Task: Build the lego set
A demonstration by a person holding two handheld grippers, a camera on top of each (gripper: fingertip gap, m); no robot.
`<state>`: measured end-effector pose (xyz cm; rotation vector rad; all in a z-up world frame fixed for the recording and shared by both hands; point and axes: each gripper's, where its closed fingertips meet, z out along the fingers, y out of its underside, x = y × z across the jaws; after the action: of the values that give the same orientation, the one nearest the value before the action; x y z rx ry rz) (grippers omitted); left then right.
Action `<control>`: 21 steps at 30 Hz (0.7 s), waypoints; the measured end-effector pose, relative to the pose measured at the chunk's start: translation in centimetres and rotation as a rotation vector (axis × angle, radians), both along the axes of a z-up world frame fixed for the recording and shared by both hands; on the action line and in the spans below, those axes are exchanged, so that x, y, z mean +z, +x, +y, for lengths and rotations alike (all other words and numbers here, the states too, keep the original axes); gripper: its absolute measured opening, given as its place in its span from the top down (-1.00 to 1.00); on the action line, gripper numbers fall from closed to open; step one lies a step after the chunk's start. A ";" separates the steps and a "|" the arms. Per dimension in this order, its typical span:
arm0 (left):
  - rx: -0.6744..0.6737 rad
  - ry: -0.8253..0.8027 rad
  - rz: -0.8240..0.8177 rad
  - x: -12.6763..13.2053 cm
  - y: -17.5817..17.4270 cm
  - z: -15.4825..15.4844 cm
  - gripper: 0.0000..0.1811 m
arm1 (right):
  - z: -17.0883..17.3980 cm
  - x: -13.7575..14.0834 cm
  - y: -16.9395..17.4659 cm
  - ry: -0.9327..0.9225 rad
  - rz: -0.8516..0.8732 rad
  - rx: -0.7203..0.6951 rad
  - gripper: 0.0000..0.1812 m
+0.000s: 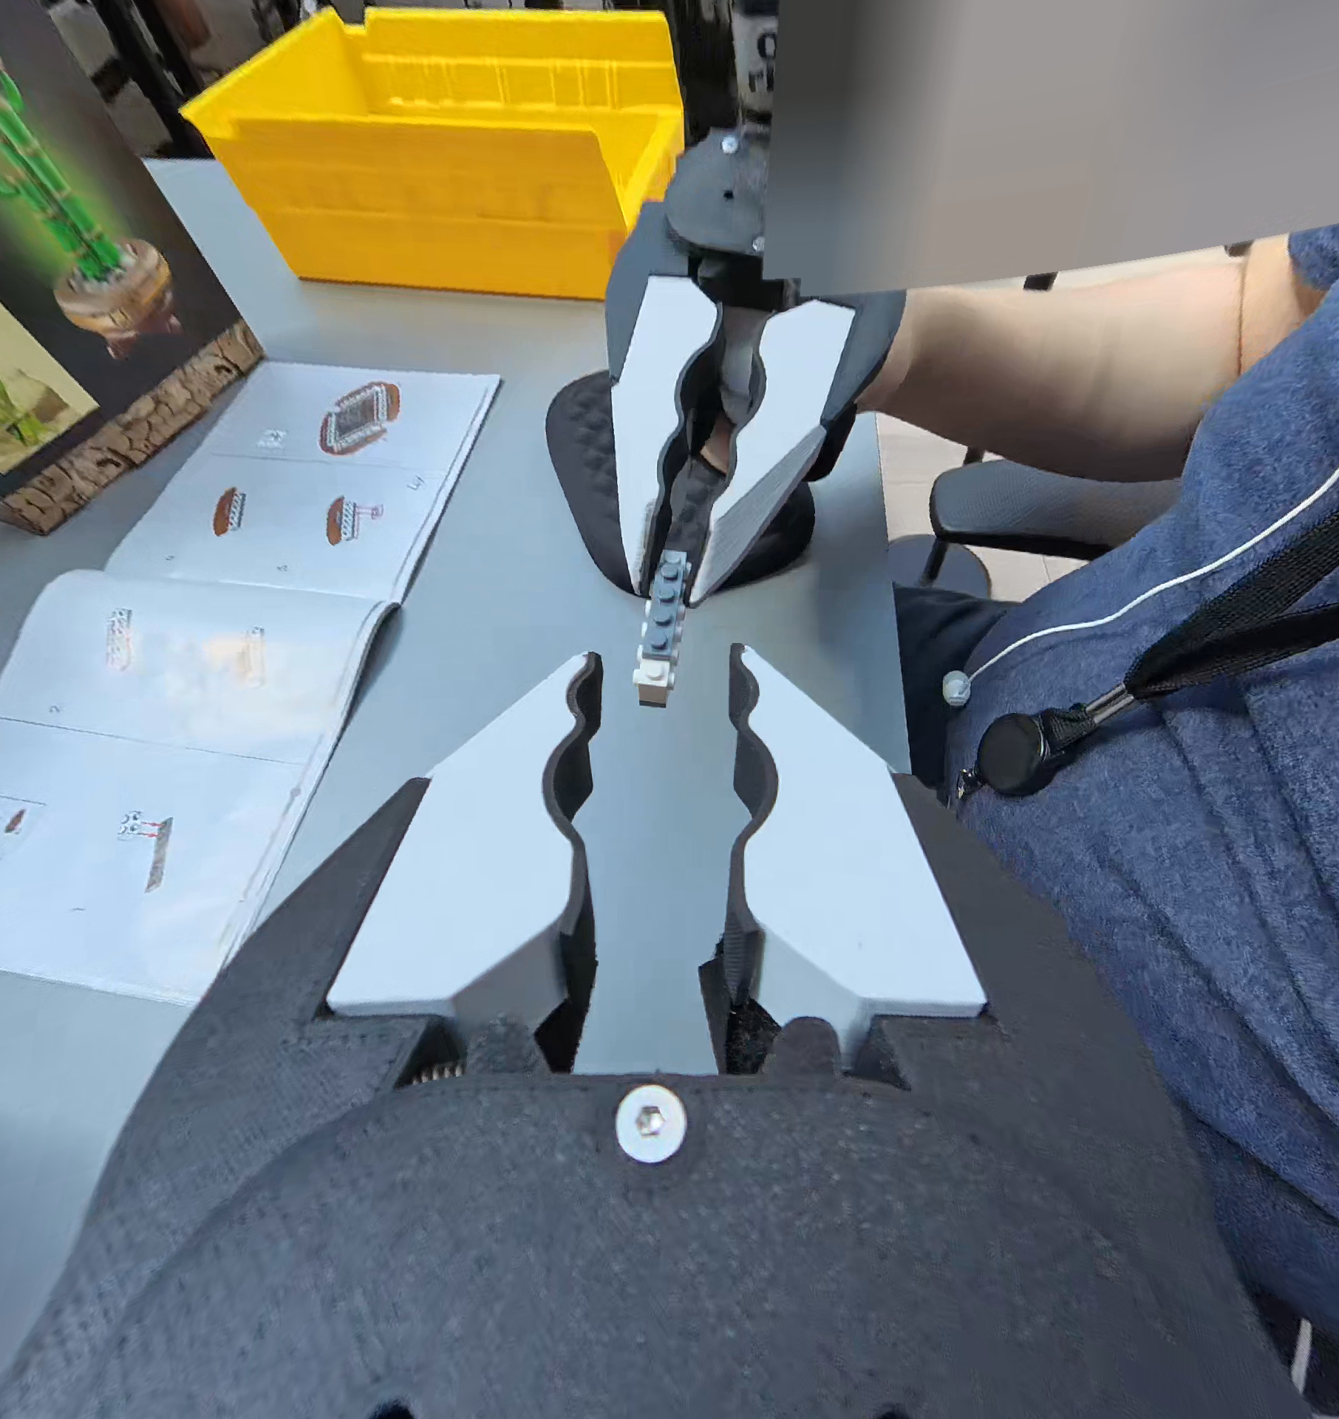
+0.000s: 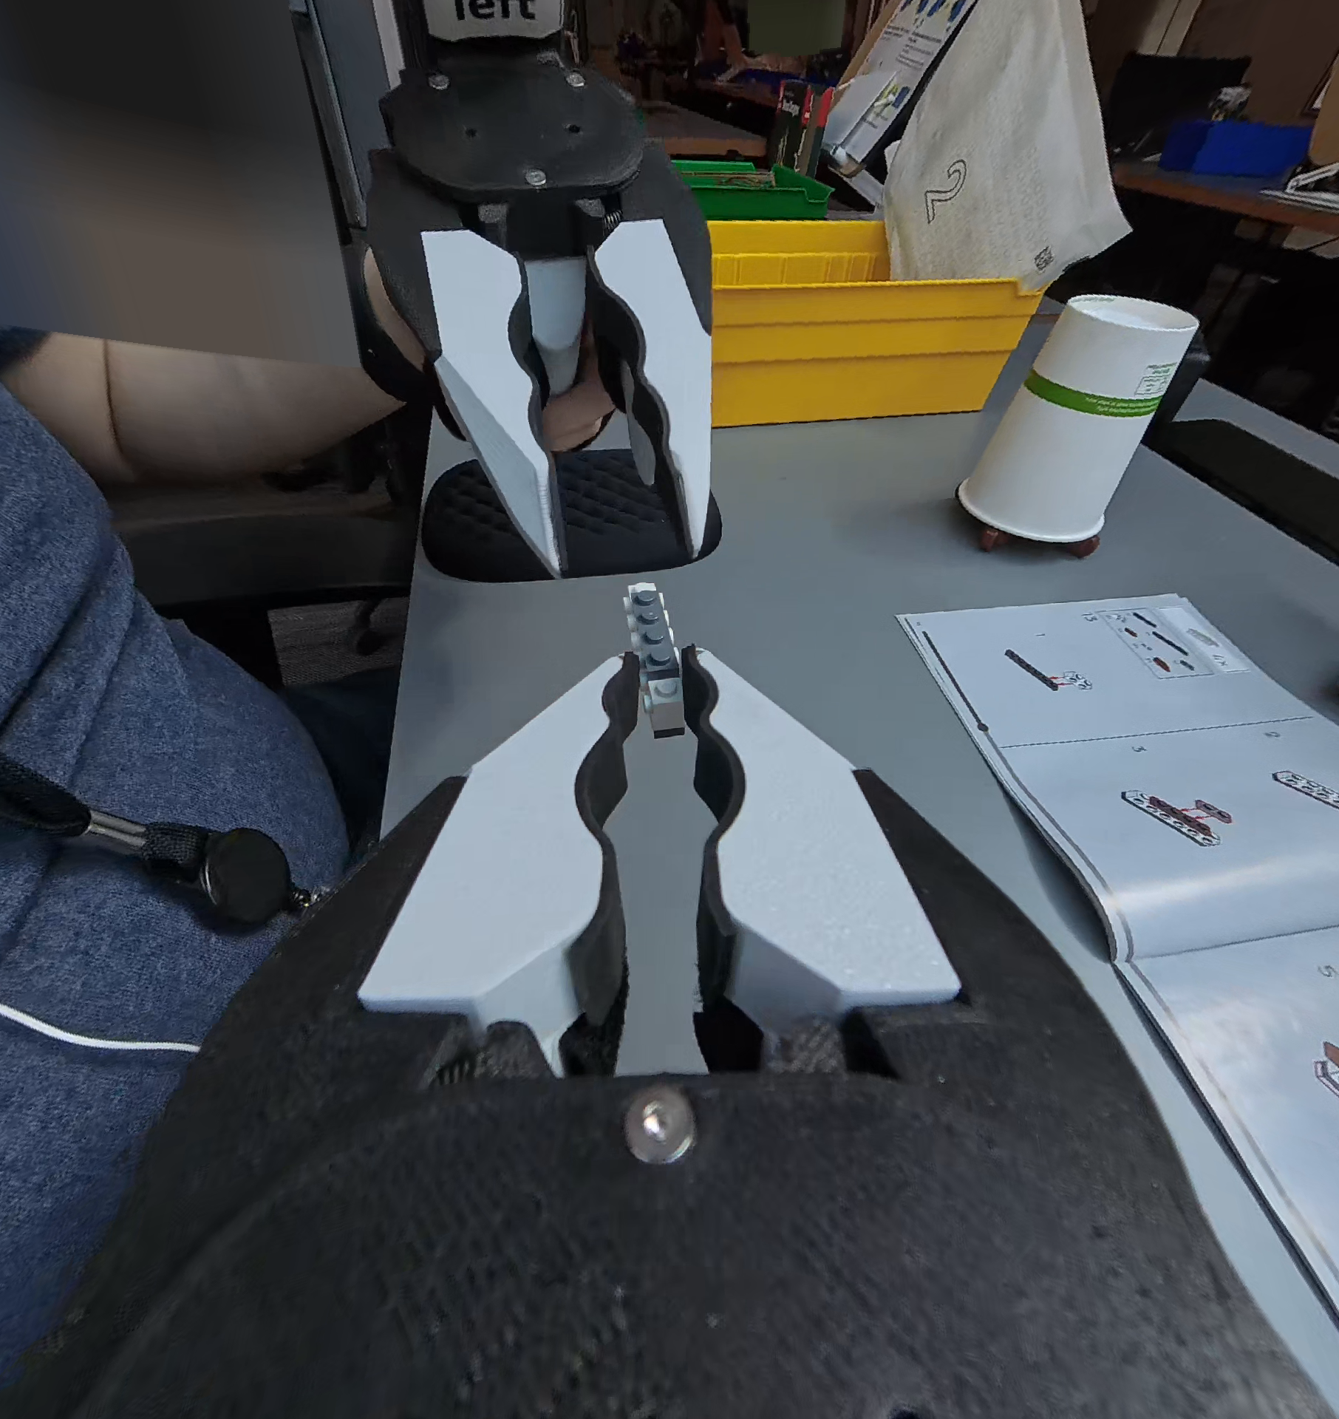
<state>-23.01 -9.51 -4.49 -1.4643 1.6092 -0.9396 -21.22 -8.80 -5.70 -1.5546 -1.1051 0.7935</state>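
A short lego strip (image 1: 662,622), a dark grey studded plate with small light grey bricks on it, is held in the air above the grey table (image 1: 497,614). My right gripper (image 1: 670,585) is shut on its far end; in the right wrist view the gripper (image 2: 660,659) clamps the strip (image 2: 655,653) at its tips. My left gripper (image 1: 662,659) is open and empty. The strip's light grey end sits just between its open fingertips without touching them. The left gripper also shows in the right wrist view (image 2: 624,557), facing the strip.
A yellow bin (image 1: 451,192) stands at the back, with a white paper bag (image 2: 996,153) in it. An open instruction booklet (image 1: 213,653) and the set's box (image 1: 75,307) lie nearby. An upturned paper cup (image 2: 1066,430) and a black pad (image 2: 490,530) are on the table. A person in blue (image 1: 1188,691) sits close. My left and right fingertips are right by each other.
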 end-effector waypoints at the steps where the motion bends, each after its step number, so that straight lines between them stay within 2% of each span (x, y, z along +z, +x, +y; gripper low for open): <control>1: -0.017 -0.015 0.042 -0.8 0.2 -0.1 0.64 | 0.0 0.0 0.1 0.009 -0.002 0.007 0.88; 2: -0.038 -0.028 0.083 -1.6 0.3 -0.4 0.65 | 0.0 0.0 0.1 0.016 0.005 0.019 0.88; 5: -0.035 -0.002 0.141 -3.2 1.2 -0.1 0.90 | -0.2 0.1 0.0 0.009 0.034 0.049 0.88; 8: -0.030 0.043 0.137 -3.5 1.6 0.3 0.90 | 0.0 -0.6 0.3 0.017 0.017 0.045 0.88; 16: -0.014 -0.047 0.106 -3.3 1.8 0.6 0.90 | 0.5 -0.5 0.5 -0.013 0.065 0.061 0.87; 18: 0.030 -0.020 0.138 -4.0 1.2 2.1 0.90 | 1.9 -0.9 1.2 0.024 0.022 -0.017 0.69; 21: 0.166 0.087 0.258 -6.4 -1.1 6.8 0.90 | 4.3 -1.7 3.4 0.163 -0.074 -0.175 0.66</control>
<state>-24.10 -2.72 -10.85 -1.6824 1.6563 -0.5991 -17.86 -4.48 -7.40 -1.5280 -1.0440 0.5192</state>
